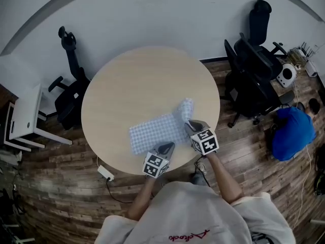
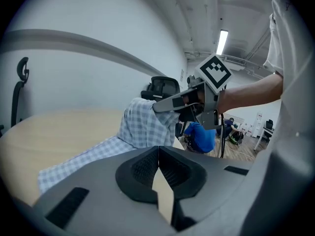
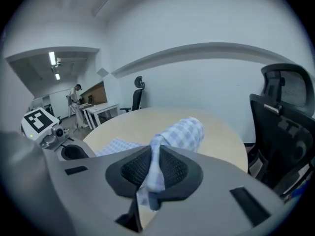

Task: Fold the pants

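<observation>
Right gripper view: right tongs [image 3: 153, 167] pinch pants [image 3: 185, 132] above table [image 3: 221, 132].

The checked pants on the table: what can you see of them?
The pants are thin blue-and-white checked cloth, lying as a long flat strip near the rim of the pale round wooden table. Their right end is raised off the tabletop in a rounded bulge, a bunched fold pinched in the shut jaws of the right gripper.
</observation>
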`<state>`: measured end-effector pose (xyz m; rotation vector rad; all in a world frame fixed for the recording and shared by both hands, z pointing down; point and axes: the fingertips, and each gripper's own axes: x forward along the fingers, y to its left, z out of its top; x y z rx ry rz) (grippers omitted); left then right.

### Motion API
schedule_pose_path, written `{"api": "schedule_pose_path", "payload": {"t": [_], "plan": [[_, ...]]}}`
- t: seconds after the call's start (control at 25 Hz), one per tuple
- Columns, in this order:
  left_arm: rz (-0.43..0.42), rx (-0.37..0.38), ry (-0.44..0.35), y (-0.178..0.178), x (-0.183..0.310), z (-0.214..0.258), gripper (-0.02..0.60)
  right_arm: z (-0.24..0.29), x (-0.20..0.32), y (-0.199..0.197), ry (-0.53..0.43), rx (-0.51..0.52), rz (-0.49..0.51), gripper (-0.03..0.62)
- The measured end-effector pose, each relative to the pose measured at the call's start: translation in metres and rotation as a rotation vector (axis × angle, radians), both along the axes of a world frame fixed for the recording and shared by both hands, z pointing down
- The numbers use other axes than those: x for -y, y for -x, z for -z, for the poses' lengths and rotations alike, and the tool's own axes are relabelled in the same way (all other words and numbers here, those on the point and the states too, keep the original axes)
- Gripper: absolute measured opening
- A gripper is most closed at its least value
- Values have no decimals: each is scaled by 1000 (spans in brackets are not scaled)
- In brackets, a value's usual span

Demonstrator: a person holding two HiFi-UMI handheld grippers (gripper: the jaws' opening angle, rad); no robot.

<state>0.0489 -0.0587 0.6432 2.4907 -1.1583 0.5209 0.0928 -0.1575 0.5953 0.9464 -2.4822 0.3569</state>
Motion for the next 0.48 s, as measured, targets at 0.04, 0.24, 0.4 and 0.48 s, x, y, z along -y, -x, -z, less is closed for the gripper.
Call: {"api": "schedule_pose_path", "payload": {"t": [0.04, 0.24, 0.4, 0.48], "plan": [[14, 0, -1, 9, -4, 0, 32, -2, -6, 13, -3, -14, 20, 71], [114, 8, 18, 64, -33, -6, 32, -28, -34, 77, 2, -97, 115, 71], [209, 20, 35, 110, -58, -11, 32, -73, -61, 129, 72, -147, 206, 72], [249, 25, 42, 129, -72, -14, 32, -90, -79, 150, 120, -135, 247, 77]]}}
